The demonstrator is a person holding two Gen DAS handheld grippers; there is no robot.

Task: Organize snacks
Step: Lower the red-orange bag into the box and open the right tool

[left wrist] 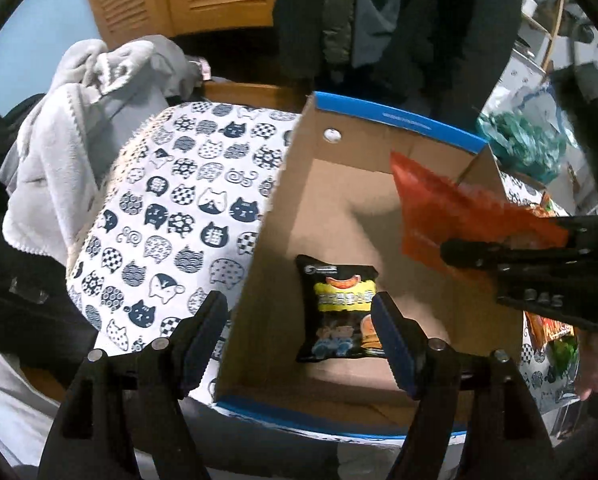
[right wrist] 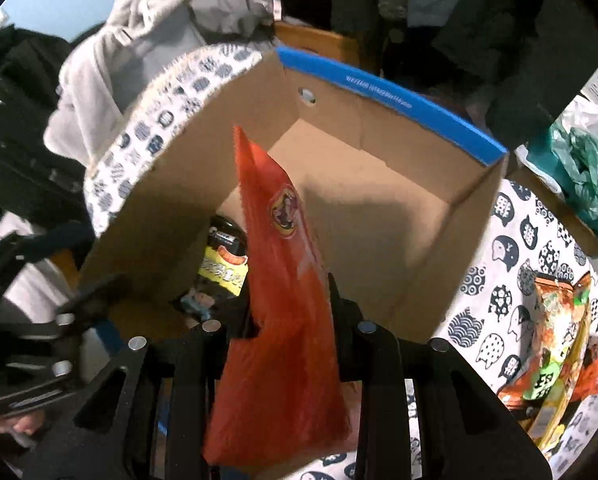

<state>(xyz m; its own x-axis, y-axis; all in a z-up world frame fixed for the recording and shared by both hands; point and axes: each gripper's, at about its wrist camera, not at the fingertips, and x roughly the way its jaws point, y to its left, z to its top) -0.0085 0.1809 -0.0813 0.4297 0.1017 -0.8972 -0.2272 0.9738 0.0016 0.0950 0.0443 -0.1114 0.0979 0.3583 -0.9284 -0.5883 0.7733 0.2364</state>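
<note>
Nearest the left wrist view, the left hand-held gripper is seen released, its jaws standing apart and nothing pressed between them. Just beyond it, a black snack pack lies flat on the floor of the box, toward the near wall. That pack is judged already sorted.

In the right wrist view, the right hand-held gripper is clenched on an orange bag, which is gripped near its middle and points away from the camera, its far tip over the box's open top. The same bag is seen from the left view, held above the right part of the box and clear of the black pack. It is blurred, so its print cannot be read.

The step in hand is judged to be the carrying of the orange bag into the box. The next move calls for the bag to be lowered over the bare cardboard beside the black pack, kept clear of the near wall and of the left gripper, and let go only once it is low inside.

Farther right, on the cat-print cloth covering the counter, more snack packs are waiting outside the box; they are judged still to be sorted. Beyond the box, grey clothing is heaped.
</note>
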